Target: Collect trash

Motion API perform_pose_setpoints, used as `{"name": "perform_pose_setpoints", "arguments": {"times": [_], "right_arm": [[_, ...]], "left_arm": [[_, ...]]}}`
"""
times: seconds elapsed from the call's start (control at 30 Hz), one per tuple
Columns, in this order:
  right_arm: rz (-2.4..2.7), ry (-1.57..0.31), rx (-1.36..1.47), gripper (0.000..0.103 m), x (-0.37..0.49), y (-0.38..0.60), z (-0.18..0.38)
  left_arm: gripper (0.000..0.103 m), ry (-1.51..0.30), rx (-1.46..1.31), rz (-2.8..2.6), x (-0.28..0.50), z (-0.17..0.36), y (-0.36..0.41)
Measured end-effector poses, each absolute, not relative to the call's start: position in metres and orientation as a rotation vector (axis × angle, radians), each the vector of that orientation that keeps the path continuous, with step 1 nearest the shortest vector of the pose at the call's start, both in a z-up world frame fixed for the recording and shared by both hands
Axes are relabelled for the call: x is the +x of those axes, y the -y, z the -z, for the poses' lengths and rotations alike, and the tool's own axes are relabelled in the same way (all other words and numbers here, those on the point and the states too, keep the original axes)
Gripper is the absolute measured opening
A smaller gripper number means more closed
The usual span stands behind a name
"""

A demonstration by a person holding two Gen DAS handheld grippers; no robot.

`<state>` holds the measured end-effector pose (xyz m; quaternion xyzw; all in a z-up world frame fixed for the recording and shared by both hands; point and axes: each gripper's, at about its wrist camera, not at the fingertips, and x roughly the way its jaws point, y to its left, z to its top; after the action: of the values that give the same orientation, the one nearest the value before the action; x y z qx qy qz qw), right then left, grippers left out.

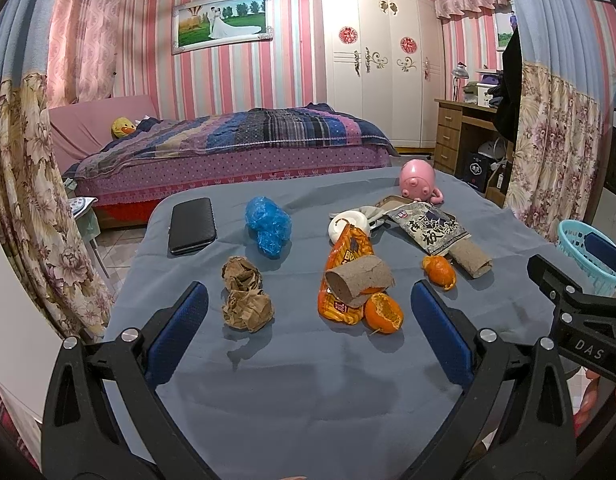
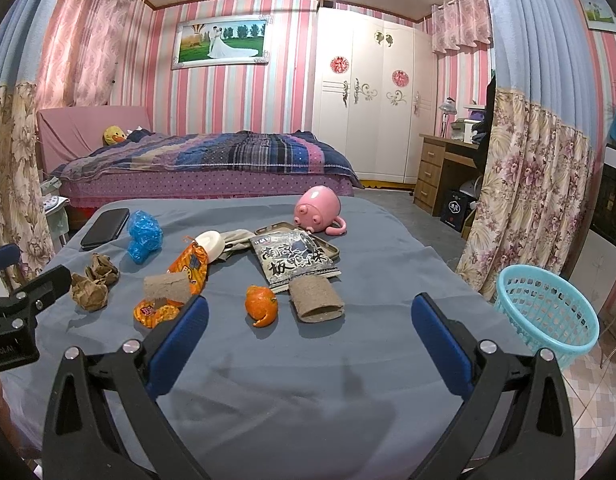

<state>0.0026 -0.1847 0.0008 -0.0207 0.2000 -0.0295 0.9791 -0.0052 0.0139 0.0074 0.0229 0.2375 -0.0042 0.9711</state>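
Observation:
Trash lies on a grey-blue table (image 1: 308, 392): two crumpled brown paper balls (image 1: 245, 296), a blue plastic bag (image 1: 267, 226), an orange snack wrapper (image 1: 340, 256) under a cardboard tube (image 1: 358, 280), orange peels (image 1: 384, 312) (image 2: 261, 306), a second tube (image 2: 316, 300) and a black-and-white snack packet (image 2: 293, 260). My left gripper (image 1: 308, 312) is open and empty, just short of the paper balls and the wrapper. My right gripper (image 2: 310, 326) is open and empty, just short of the peel and the second tube. A turquoise basket (image 2: 548, 312) stands off the table's right edge.
A black phone (image 1: 191, 226), a pink octopus toy (image 1: 418, 180), a white round object (image 1: 348, 226) and a phone case (image 2: 328, 246) also lie on the table. A bed, a wardrobe and a desk stand behind. Flowered curtains hang at both sides.

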Motion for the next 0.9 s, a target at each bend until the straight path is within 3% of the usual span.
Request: {"name": "perform_pose_setpoints", "arguments": {"times": [0.9], "right_arm": [[0.06, -0.403, -0.045, 0.099, 0.0032, 0.1835, -0.0005]], "left_arm": [[0.098, -0.48, 0.041, 0.009, -0.0047, -0.0072, -0.0127]]}}
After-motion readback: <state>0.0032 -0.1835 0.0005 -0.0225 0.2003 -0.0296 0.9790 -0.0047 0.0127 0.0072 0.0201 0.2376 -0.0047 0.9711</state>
